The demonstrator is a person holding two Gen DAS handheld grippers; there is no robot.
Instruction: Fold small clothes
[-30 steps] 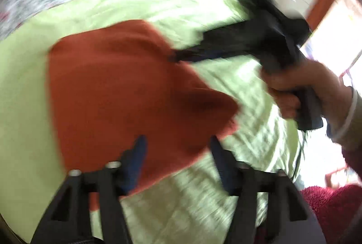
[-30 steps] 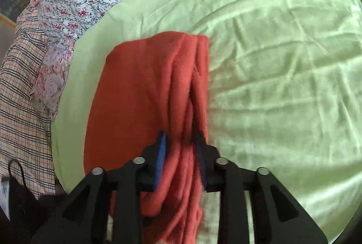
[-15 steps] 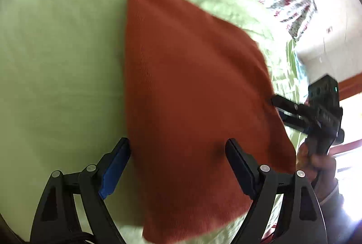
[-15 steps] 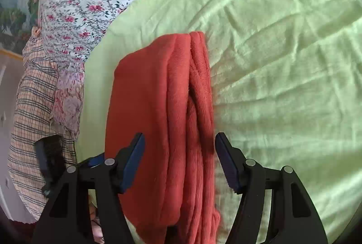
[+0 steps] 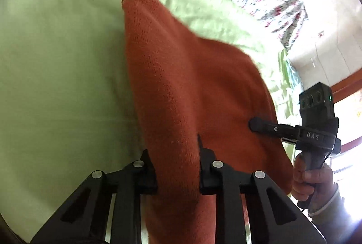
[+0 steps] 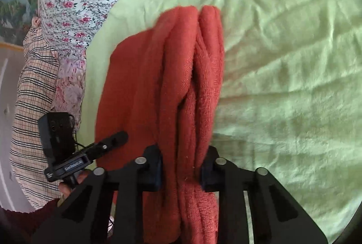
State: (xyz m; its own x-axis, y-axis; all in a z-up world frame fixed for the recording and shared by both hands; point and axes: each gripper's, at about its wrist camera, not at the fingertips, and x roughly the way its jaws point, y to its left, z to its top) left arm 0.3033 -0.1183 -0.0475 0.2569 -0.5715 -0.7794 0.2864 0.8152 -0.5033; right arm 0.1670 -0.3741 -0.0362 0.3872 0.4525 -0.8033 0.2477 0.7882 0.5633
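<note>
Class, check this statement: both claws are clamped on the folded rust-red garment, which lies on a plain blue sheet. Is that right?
Not quite. The sheet is light green, not blue, as both wrist views show. The rest holds: the left claw and the right claw each grip the folded rust-red garment on that sheet.

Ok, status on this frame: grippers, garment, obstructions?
Left gripper and right gripper both shut on the red knit garment. Garment bunched over green sheet. No obstruction visible.
</note>
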